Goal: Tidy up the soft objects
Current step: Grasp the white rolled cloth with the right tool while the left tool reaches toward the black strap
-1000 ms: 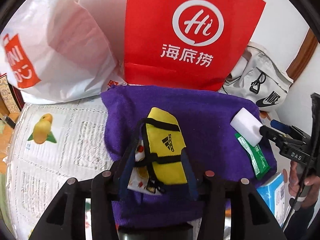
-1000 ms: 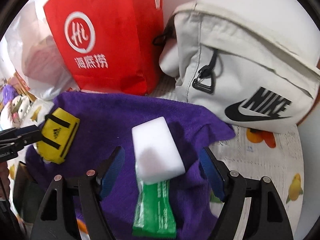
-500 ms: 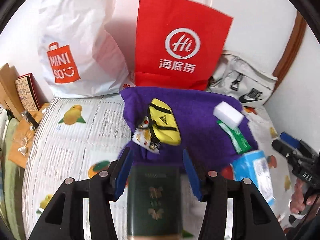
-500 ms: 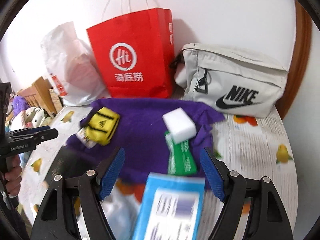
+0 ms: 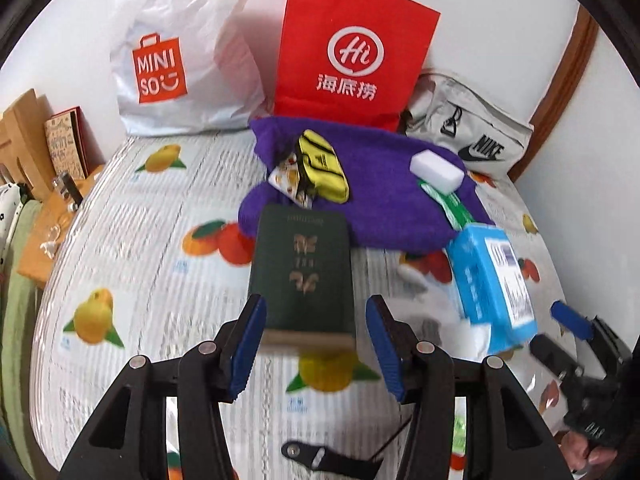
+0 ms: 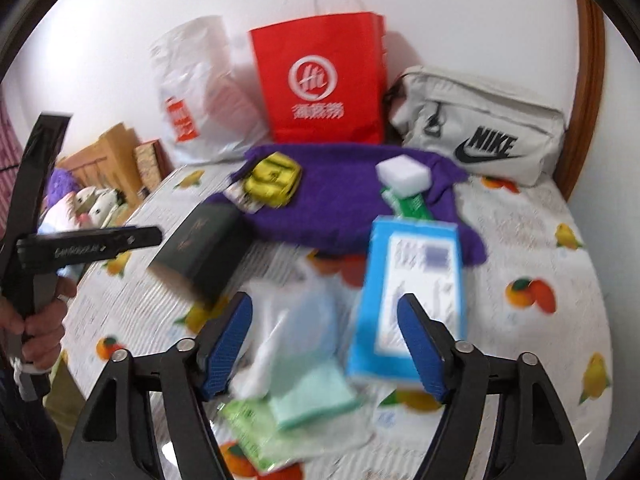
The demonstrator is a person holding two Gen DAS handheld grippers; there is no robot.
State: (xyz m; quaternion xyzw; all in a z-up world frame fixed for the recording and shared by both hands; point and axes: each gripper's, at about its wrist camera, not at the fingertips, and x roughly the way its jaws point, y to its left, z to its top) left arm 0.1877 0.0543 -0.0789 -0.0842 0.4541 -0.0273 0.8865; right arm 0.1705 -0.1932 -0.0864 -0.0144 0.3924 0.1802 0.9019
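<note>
- The purple towel (image 5: 384,204) lies spread on the fruit-print sheet (image 5: 152,264), at about 12 o'clock from my left gripper (image 5: 316,344) and just past the middle of the bed.
- On the towel I see a yellow pouch (image 5: 324,168) at its 10 o'clock side and a white sponge block (image 5: 437,168) at its 2 o'clock side, well apart from each other.
- A green sachet (image 5: 450,204) pokes out from under the sponge toward 5 o'clock, touching it.
- A dark green booklet (image 5: 302,268) rests at the towel's 7 o'clock edge, overlapping it, directly ahead of my left gripper.
- My left gripper is released: its blue pads stand either side of the booklet's near end without pressing on it, and nothing is held.
- A blue carton (image 6: 412,300) lies at the towel's 5 o'clock corner, at 1 o'clock from my right gripper (image 6: 324,344).
- My right gripper's jaws are closing with nothing gripped; a clear plastic wrapper (image 6: 296,320) and a mint-green pad (image 6: 312,400) lie on the sheet below the gap, both blurred.
- Behind the towel at 12 o'clock stands a red paper bag (image 5: 352,48); a white shopping bag (image 5: 180,56) is at 10 o'clock and a grey waist bag (image 5: 472,136) at 2 o'clock, all against the wall.
- In the right wrist view, a hand (image 6: 40,320) at 9 o'clock holds the left gripper's handle.
</note>
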